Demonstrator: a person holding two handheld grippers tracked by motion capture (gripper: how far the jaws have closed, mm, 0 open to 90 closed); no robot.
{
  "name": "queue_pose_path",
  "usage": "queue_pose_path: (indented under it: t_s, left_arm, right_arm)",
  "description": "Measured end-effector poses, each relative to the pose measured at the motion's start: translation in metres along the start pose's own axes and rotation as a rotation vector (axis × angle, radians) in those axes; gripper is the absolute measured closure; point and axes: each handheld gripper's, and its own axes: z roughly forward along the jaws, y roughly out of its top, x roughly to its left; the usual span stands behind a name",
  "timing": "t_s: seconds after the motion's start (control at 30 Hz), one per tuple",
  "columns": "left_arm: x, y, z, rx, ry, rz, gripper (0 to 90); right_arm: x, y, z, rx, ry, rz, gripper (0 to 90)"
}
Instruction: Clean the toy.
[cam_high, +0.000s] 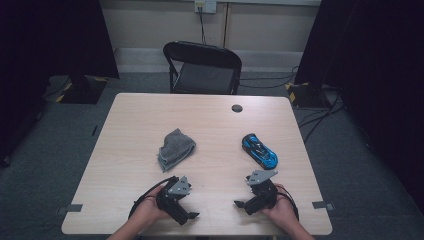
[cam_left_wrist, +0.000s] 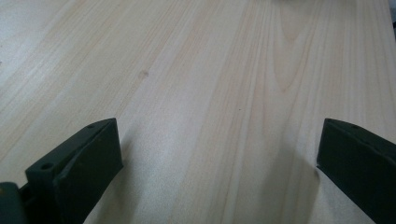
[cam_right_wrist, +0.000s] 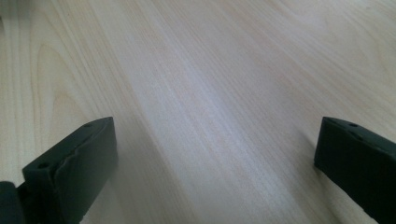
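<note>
Both grippers, left (cam_high: 186, 214) and right (cam_high: 243, 206), released, empty, at near edge. Cloth (cam_high: 175, 149) mid-table ahead of left: soft, light, floppy; pinch a raised fold. Car (cam_high: 259, 150) ahead of right.

The chair (cam_high: 202, 67) legs are hidden behind the table (cam_high: 150, 110) far edge.

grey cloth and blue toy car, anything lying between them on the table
Nothing: in the high view the stretch between the grey cloth and the blue toy car is bare wooden table.
</note>
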Motion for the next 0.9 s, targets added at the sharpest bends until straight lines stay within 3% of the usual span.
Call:
queue_pose_path:
  t_s: [0.2,0.9]
  left_arm:
    - [-0.0016,0.0003,0.0007,0.013,0.015,0.027,0.0]
    - [0.0005,0.0001,0.0009,0.010,0.020,0.019,0.0]
  right_arm:
    - [0.0000,0.0000,0.0000,0.000,0.000,0.000,0.0]
    - [0.0000,0.0000,0.0000,0.001,0.000,0.000,0.0]
